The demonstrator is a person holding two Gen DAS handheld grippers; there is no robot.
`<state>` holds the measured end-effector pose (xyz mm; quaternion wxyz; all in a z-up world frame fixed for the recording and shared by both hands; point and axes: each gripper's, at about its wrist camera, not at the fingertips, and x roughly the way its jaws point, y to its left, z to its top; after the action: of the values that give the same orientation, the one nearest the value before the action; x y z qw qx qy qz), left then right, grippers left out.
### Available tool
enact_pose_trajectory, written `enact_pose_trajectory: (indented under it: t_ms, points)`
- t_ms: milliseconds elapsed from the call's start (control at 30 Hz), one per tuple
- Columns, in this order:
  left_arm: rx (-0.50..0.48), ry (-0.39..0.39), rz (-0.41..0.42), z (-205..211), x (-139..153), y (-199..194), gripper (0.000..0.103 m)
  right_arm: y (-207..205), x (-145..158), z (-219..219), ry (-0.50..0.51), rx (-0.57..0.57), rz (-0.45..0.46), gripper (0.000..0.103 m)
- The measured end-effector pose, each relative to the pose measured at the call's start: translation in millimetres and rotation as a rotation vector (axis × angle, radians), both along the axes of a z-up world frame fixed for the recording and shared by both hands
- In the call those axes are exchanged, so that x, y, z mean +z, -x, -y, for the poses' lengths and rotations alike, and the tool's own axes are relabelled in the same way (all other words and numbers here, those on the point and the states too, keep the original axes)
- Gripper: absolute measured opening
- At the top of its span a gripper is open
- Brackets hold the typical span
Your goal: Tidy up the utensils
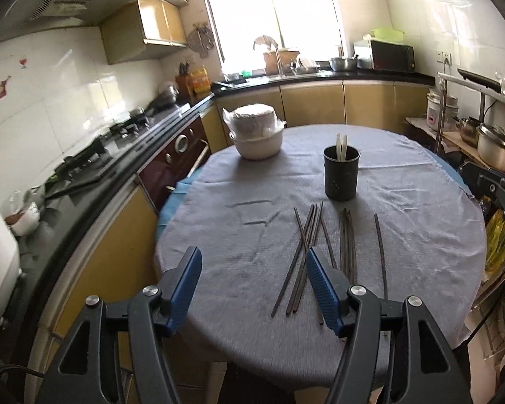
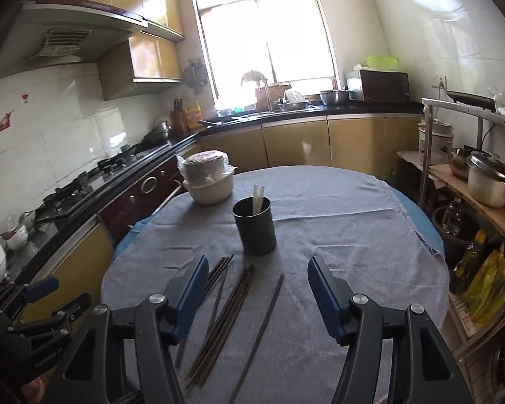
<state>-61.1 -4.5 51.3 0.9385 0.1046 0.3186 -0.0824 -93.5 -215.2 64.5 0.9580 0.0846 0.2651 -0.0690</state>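
Note:
Several dark chopsticks (image 1: 306, 252) lie loose on the grey cloth of the round table (image 1: 239, 202); they also show in the right wrist view (image 2: 229, 316). Behind them stands a dark cylindrical holder (image 1: 341, 173) with two white utensils in it, also in the right wrist view (image 2: 255, 225). My left gripper (image 1: 252, 286) is open and empty above the near edge, its right finger over the left bunch of chopsticks. My right gripper (image 2: 257, 293) is open and empty, hovering above the chopsticks. The left gripper shows at the right view's left edge (image 2: 33, 309).
White stacked bowls (image 1: 256, 133) wrapped in plastic sit at the table's far left, also in the right wrist view (image 2: 208, 178). A stove and counter (image 1: 94, 158) run along the left. A shelf with pots (image 2: 488, 181) and bottles stands right of the table.

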Motion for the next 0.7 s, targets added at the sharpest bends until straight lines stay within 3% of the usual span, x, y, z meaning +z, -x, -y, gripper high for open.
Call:
enact_pose_trajectory:
  t_ms: [333, 433, 467, 600, 700]
  points:
    - [0.050, -0.017, 0.122, -7, 38, 51, 0.067, 37, 24, -8, 0.006, 0.003, 0.037, 0.064]
    - [0.072, -0.016, 0.166, -10, 49, 63, 0.077, 43, 29, -9, -0.001, 0.003, 0.037, 0.064]
    - [0.077, -0.012, 0.178, -11, 52, 66, 0.081, 47, 30, -12, 0.012, 0.002, 0.039, 0.064]
    - [0.071, 0.014, 0.221, -13, 58, 75, 0.081, 57, 34, -27, 0.123, -0.020, 0.033, 0.064]
    - [0.063, 0.043, 0.207, -12, 58, 71, 0.081, 61, 37, -32, 0.181, -0.060, 0.020, 0.065]
